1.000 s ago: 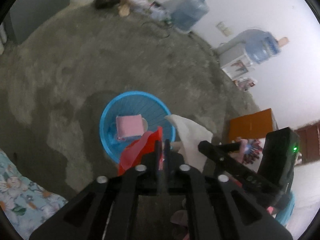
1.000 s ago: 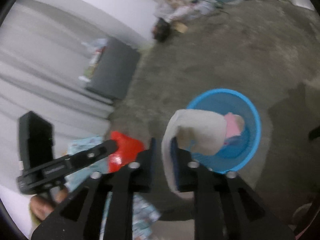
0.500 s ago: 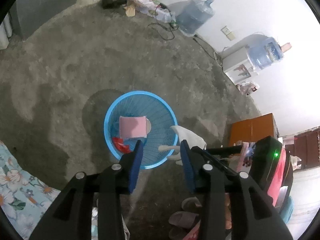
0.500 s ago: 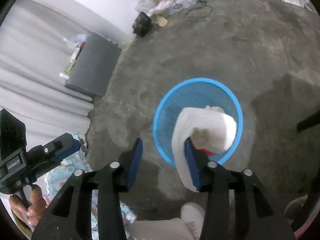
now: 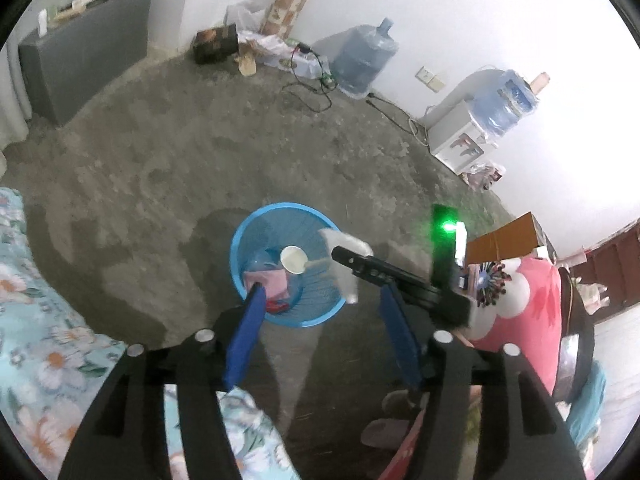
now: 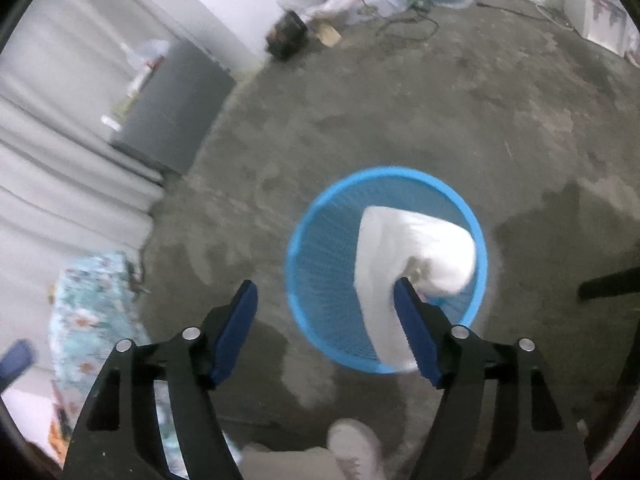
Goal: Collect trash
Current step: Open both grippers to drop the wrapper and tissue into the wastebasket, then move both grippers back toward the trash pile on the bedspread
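Item: crumpled white paper towel (image 6: 416,256), hanging off the right-hand pad of your right gripper (image 6: 326,294), jaws opening, nothing pinched. It lies at 1 o'clock from those tongs, long axis near vertical, over the round blue mesh plastic basket (image 6: 320,216). Your left gripper (image 5: 322,294), jaws opening and empty, stands farther off.

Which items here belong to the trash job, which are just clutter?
Job:
- blue basket
- white paper dropping off the right hand-held gripper, jaws opening
- paper cup, pink packet, red wrapper inside

Clutter:
- water jug
- dispenser
- cables
- grey cabinet
- slippers
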The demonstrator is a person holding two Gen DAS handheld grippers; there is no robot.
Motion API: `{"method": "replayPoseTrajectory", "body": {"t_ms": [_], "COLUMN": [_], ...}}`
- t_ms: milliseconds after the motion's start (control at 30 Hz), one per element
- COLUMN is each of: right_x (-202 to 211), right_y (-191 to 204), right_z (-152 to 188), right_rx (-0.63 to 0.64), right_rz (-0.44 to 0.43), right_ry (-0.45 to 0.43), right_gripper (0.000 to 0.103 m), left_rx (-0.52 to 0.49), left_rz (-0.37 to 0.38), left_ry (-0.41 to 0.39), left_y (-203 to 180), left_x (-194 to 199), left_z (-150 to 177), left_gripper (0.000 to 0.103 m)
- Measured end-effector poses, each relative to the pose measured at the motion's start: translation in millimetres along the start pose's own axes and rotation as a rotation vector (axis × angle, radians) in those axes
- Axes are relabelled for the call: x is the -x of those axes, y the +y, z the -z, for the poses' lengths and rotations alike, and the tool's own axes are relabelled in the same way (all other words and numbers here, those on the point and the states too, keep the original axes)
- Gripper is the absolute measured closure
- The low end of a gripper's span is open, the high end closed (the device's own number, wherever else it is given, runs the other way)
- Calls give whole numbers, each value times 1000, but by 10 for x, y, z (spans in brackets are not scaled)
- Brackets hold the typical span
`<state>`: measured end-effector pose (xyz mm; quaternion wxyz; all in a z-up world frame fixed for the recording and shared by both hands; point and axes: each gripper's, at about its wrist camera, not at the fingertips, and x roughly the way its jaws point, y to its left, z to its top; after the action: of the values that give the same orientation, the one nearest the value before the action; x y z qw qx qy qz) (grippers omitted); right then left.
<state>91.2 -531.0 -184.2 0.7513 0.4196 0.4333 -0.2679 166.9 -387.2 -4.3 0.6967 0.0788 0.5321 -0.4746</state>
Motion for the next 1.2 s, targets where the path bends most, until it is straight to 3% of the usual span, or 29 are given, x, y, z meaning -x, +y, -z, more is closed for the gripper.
{"method": "replayPoseTrajectory", "body": {"t_ms": [167, 400, 533, 867, 1200], "right_x": [-75, 48, 334, 1258, 1665], "right_y": [-108, -212, 30, 1065, 1759], "right_z": [179, 344, 463, 1021, 1600], "right_rx": [-29, -84, -32, 240, 439], "right_rz": [5, 5, 6, 28, 94], "right_ry": [27, 30, -29, -227, -363], "right_gripper": [26, 25, 25, 8, 8], "left_rx": [-30, -36, -52, -49, 36], "left_rz": [-29, -32, -44, -157, -246], "left_ry": [-32, -63, -105, -244, -353], "left_y": [5, 9, 42, 258, 534], "left_x": [305, 648, 910, 1681, 2187], "left_z": [141, 349, 501, 1122, 1747], "left_gripper": [32, 27, 24, 13, 9]}}
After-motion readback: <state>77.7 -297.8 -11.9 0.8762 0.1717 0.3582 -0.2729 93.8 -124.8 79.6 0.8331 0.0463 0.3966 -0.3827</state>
